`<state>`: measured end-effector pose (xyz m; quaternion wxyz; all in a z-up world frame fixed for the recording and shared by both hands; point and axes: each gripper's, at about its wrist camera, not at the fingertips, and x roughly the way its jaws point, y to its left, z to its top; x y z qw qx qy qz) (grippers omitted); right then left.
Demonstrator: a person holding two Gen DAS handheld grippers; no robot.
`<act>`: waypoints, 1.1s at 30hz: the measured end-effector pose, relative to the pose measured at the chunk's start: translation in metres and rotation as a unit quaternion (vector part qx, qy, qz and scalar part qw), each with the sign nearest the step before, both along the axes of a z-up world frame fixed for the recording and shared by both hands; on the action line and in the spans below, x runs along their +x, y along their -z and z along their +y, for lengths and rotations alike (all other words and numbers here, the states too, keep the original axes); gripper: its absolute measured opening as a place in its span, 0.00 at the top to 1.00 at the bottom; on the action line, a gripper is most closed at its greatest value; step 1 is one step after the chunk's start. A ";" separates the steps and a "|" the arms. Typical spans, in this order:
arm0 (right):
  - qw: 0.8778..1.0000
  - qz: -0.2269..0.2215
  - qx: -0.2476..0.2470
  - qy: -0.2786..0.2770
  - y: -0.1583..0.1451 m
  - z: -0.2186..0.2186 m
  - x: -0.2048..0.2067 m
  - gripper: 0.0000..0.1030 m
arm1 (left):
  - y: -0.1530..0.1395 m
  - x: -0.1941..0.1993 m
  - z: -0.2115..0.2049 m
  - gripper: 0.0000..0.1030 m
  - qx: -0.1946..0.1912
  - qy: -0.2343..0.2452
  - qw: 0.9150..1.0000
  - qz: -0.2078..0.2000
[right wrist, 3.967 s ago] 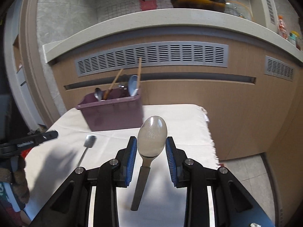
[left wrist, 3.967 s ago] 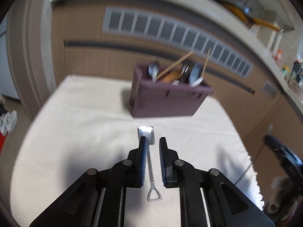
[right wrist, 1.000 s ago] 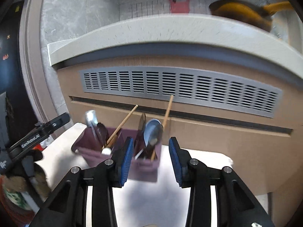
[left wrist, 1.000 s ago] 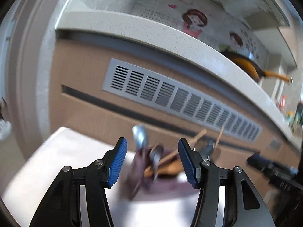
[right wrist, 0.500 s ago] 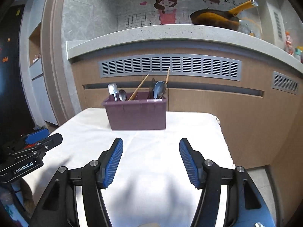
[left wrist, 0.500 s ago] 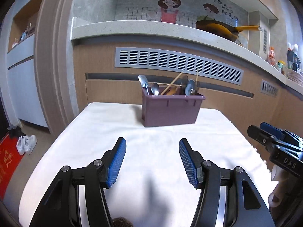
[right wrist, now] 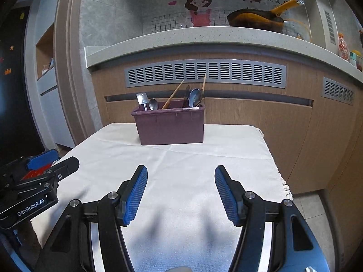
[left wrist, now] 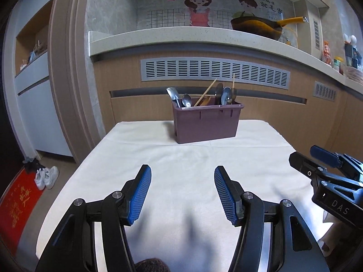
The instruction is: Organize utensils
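Observation:
A purple utensil caddy (left wrist: 205, 122) (right wrist: 170, 125) stands at the far end of the white-clothed table (left wrist: 192, 163) (right wrist: 181, 163). Metal spoons (left wrist: 186, 100) (right wrist: 195, 97), a small shovel-shaped spoon (left wrist: 172, 94) (right wrist: 141, 98) and wooden chopsticks (left wrist: 205, 95) (right wrist: 173, 94) stick up out of it. My left gripper (left wrist: 181, 181) hangs open over the near part of the cloth with nothing between its blue pads. My right gripper (right wrist: 181, 181) is open too and holds nothing. Each gripper shows at the edge of the other's view: right gripper (left wrist: 329, 172), left gripper (right wrist: 38, 172).
A wood-panelled counter front with grey vents (left wrist: 214, 72) rises behind the table, with a yellow-handled pan (left wrist: 258, 26) on its ledge. The cloth's fringed right edge (right wrist: 281, 181) drops to the floor. White shoes (left wrist: 46, 176) and a red mat (left wrist: 18, 206) lie on the floor at left.
Both grippers pulled back from right over the caddy to the near part of the table. The right jaws widened. Over the last half second both barely moved.

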<state>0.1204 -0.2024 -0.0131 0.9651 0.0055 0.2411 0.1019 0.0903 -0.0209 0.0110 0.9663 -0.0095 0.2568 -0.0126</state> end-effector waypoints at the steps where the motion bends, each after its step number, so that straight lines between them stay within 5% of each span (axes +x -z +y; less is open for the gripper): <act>1: 1.000 0.000 0.000 -0.001 0.000 0.000 0.000 0.43 | 0.000 0.000 0.000 0.43 -0.001 0.000 1.000 0.000; 33: 1.000 0.006 -0.004 -0.008 0.001 -0.002 0.001 0.43 | 0.000 0.001 0.002 0.43 -0.018 0.000 1.000 0.009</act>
